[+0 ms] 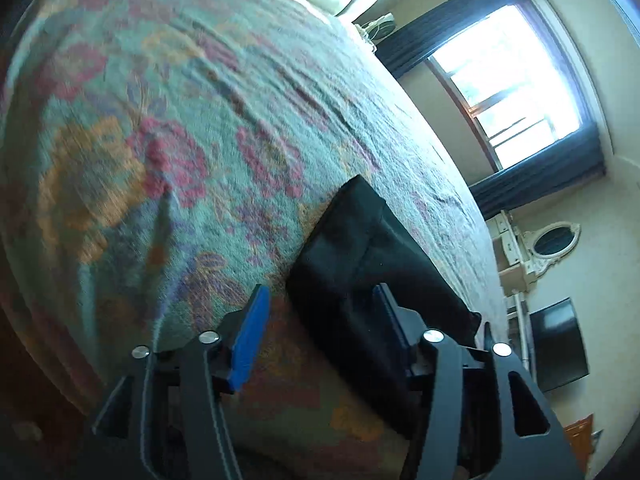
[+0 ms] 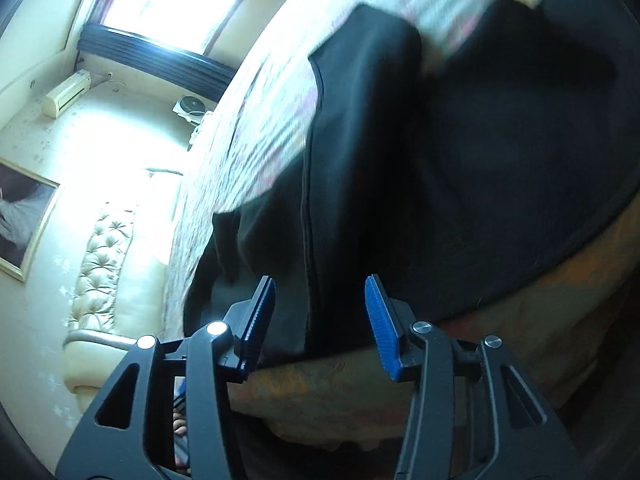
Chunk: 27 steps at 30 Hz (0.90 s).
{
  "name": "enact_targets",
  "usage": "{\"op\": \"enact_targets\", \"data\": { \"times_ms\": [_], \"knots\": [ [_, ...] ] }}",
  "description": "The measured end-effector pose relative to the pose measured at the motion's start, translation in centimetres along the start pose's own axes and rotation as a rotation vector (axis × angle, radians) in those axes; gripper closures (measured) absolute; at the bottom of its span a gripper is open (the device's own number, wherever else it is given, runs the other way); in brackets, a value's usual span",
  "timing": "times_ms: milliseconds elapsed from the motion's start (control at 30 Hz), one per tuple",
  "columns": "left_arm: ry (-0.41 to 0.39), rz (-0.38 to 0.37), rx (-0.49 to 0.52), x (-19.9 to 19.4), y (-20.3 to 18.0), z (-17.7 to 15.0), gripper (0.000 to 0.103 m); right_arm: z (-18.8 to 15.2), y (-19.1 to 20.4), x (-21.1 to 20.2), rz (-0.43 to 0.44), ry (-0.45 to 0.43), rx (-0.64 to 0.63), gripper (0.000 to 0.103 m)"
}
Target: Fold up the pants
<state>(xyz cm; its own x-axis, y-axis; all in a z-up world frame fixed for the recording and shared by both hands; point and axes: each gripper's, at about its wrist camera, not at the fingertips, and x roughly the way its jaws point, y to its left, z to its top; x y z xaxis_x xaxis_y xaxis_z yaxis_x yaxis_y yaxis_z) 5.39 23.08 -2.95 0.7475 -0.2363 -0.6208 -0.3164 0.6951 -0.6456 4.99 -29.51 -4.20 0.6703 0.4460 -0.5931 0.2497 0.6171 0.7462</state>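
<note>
Now I see both claws wide, holding nothing: left gripper [image 1: 320,300], right gripper [image 2: 320,292]; black pants [image 2: 420,184] stretch lengthwise away ahead of the right one on the bedspread [image 1: 180,120].

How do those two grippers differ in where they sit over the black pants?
The left gripper sits at the edge of the pants: one finger over the flowered bedspread, the other over black cloth. The right gripper has black cloth behind both fingers, with a seam running between them. The left view shows the pants as a narrow piece; the right view is mostly filled by them. Both grippers are open and hold nothing.
</note>
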Motion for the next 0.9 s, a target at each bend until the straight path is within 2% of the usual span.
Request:
{"op": "enact_targets", "data": {
  "times_ms": [67,133,200,233,333,433,500,600,700,767,800,833,900],
  "knots": [
    [-0.039,0.010,0.061,-0.8,-1.7,0.2,0.022,3.4,2.3,-0.8,-0.083,-0.080,-0.114,0.053],
    [-0.040,-0.006,0.094,-0.5,-3.4,0.4,0.019,7.2,5.3,0.1,-0.127,-0.128,-0.219,0.046],
    [-0.007,-0.046,0.110,0.8,-5.2,0.4,0.017,10.8,8.1,2.7,-0.194,-0.143,-0.319,0.038],
    [0.013,-0.060,0.117,1.3,-5.6,0.1,0.017,12.4,9.2,4.7,-0.227,-0.125,-0.370,0.034],
    [0.073,-0.047,0.140,4.0,-7.4,-0.7,0.017,17.0,11.3,11.9,-0.378,-0.056,-0.484,0.034],
    [0.129,-0.029,0.138,6.3,-8.0,-2.2,0.017,19.2,10.3,17.7,-0.503,0.041,-0.516,0.034],
    [0.155,-0.013,0.128,7.5,-8.1,-2.7,0.016,19.7,9.6,20.3,-0.564,0.071,-0.529,0.034],
    [0.141,0.013,0.141,8.2,-8.1,-3.4,0.015,21.6,8.7,24.0,-0.625,0.094,-0.523,0.034],
    [0.135,0.021,0.174,8.6,-8.2,-3.6,0.015,22.0,7.6,25.7,-0.698,0.106,-0.541,0.035],
    [0.133,0.024,0.191,8.6,-8.3,-3.8,0.015,21.9,7.4,25.7,-0.702,0.116,-0.570,0.048],
    [0.132,0.025,0.195,8.8,-8.3,-3.8,0.014,22.0,7.5,25.4,-0.711,0.112,-0.585,0.075],
    [0.131,0.024,0.197,9.0,-8.2,-3.7,0.014,22.2,7.6,24.9,-0.713,0.111,-0.593,0.092],
    [0.127,0.027,0.199,9.1,-8.4,-3.8,0.013,22.6,7.2,23.2,-0.669,0.102,-0.570,0.095]
  ]
}}
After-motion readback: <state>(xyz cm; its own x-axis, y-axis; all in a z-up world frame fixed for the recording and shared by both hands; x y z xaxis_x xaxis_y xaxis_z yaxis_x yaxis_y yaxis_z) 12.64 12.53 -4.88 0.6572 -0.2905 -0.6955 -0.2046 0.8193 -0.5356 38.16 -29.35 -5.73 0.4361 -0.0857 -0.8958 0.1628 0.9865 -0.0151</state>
